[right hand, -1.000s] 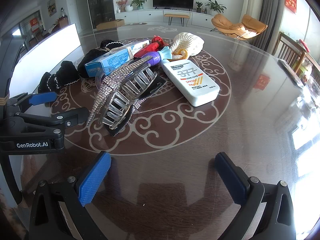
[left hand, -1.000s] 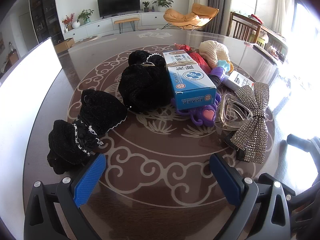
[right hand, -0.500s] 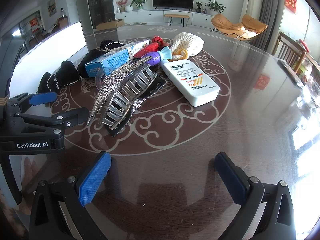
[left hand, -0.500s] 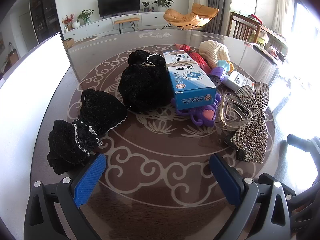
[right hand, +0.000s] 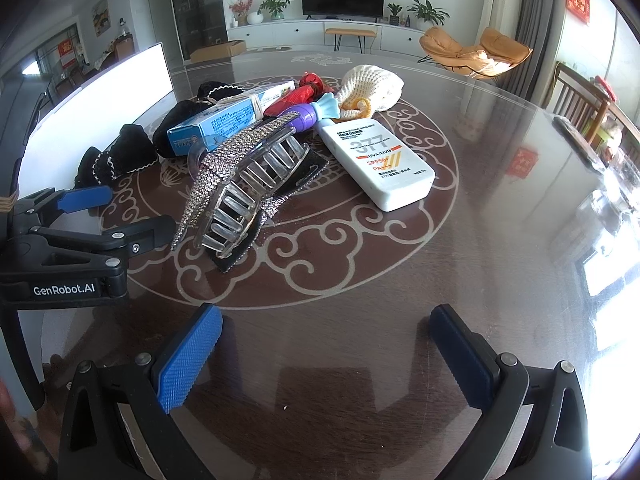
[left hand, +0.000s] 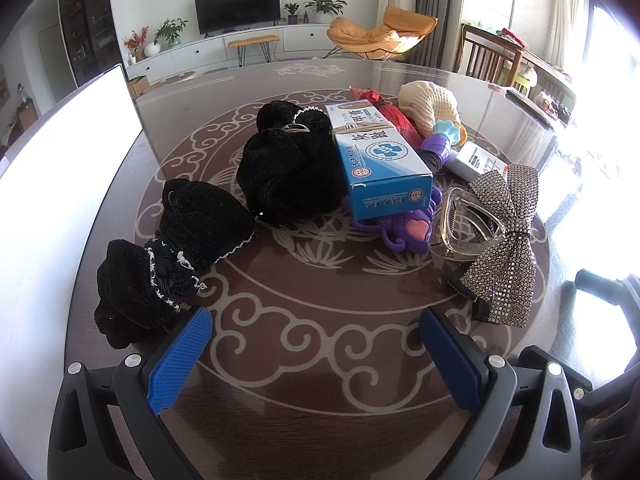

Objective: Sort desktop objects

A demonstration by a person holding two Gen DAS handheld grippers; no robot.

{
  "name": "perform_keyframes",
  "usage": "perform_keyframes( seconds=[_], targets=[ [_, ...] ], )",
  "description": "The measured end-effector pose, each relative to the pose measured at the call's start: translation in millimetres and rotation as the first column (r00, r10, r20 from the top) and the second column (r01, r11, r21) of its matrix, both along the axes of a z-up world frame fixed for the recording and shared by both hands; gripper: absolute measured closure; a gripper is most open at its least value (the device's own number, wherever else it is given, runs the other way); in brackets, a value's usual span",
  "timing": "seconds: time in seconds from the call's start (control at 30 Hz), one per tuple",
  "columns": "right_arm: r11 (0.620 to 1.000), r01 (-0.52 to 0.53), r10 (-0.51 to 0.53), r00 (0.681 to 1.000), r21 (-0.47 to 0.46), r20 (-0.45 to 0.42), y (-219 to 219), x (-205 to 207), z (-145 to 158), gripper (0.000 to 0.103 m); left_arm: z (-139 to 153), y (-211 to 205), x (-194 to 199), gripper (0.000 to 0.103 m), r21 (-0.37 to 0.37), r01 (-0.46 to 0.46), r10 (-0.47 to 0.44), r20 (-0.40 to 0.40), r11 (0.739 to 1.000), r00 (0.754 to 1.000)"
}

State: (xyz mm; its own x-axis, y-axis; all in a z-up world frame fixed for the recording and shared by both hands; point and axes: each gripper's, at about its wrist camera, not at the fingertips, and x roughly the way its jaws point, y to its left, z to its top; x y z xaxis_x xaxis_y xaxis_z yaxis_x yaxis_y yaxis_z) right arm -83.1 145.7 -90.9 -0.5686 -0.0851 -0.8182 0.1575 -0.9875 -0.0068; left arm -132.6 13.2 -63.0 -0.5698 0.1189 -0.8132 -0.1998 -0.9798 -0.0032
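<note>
Left gripper (left hand: 316, 344): jaws spread wide, nothing between the blue pads, hovering low over the table (left hand: 320, 360) at the near edge of the pile.
Right gripper (right hand: 326, 344): likewise spread and empty, bare tabletop between its fingers; the left gripper shows at the left of its view, so the two sit side by side.
Nearest to left: a black velvet scrunchie (left hand: 140, 280) with silver trim, just beside the left blue pad, ahead and to the left; a second black velvet piece (left hand: 204, 220) touches it behind.
Nearest to right: the rhinestone bow hair claw (right hand: 240, 184), ahead and left of the right gripper, long axis running away from the camera toward the pile.
Further out: blue medicine box (left hand: 380, 160), long axis pointing away, leaning against a larger black velvet bundle (left hand: 288, 172); purple plastic toy (left hand: 404, 228) pinned under the box.
Right side of pile: white sunscreen bottle (right hand: 380, 160) lying flat, cap toward the pile; knitted cream pouch (right hand: 372, 88) and a red wrapped item (right hand: 304, 92) behind.
Call: left looks best placed for the scrunchie, right for the claw or bottle.
Hard to make out: no sorting bin in view; the bright white panel (left hand: 60, 152) at left is blown out; what is under the claw is unclear.
</note>
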Motion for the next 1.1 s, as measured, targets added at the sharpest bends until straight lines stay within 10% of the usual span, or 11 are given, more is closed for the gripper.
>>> perform_keyframes(
  seconds=[0.4,0.67,0.77,0.93,1.1],
  targets=[
    [1.000,0.009,-0.009,1.000,-0.020,-0.006,4.2,2.3,0.6,0.000,-1.8,-26.7,48.9,0.000,-0.004,0.015,-0.015,0.021,1.000,1.000],
    [0.960,0.047,-0.032,0.998,-0.275,0.061,-39.9,-48.6,10.1,0.000,-1.4,-35.2,56.3,0.000,-0.004,-0.008,0.008,0.015,1.000,1.000],
    [0.978,0.089,-0.081,0.996,-0.190,0.049,-57.3,-72.9,7.1,0.001,-4.2,-36.0,56.9,0.000,0.001,0.000,0.000,0.015,1.000,1.000],
    [0.991,0.071,-0.071,0.997,-0.113,-0.001,-54.6,-62.2,8.7,0.041,-5.4,-36.6,58.0,0.000,-0.002,-0.002,0.002,0.015,1.000,1.000],
    [0.996,0.041,-0.045,0.998,-0.082,-0.040,-18.3,-9.8,6.4,0.043,6.7,-38.9,56.5,0.000,-0.025,-0.014,0.013,-0.026,1.000,1.000]
  ],
)
